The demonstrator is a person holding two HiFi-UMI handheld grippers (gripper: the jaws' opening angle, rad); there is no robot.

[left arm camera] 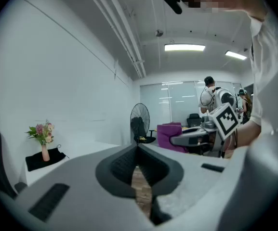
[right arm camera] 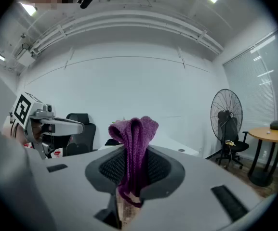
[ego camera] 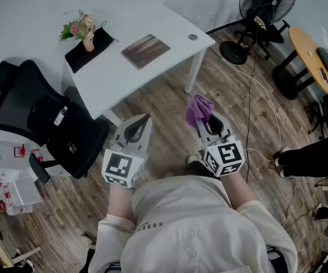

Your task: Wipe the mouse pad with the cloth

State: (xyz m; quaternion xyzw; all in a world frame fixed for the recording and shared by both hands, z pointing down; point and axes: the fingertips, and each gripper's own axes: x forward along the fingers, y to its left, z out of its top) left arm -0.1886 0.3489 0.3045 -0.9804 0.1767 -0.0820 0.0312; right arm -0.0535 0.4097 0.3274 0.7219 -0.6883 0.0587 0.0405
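Observation:
The mouse pad [ego camera: 145, 50], a dark rectangle with reddish streaks, lies flat on the white desk [ego camera: 169, 24], well ahead of both grippers. My right gripper [ego camera: 201, 118] is held over the wooden floor, shut on a purple cloth [ego camera: 198, 108] that bunches up above its tips. In the right gripper view the cloth [right arm camera: 133, 143] hangs down between the jaws of the gripper [right arm camera: 135, 153]. My left gripper [ego camera: 142, 121] is level with it, to the left, shut with nothing in it. Its own view shows the jaws [left arm camera: 138, 150] meeting at the tip.
A vase of flowers [ego camera: 84, 30] stands on a black mat [ego camera: 95, 47] at the desk's left end. A black office chair [ego camera: 44, 124] is left of the desk. A fan [ego camera: 263, 7], a round wooden table [ego camera: 311, 53], floor cables [ego camera: 266, 104] and another person's legs [ego camera: 303, 155] are to the right.

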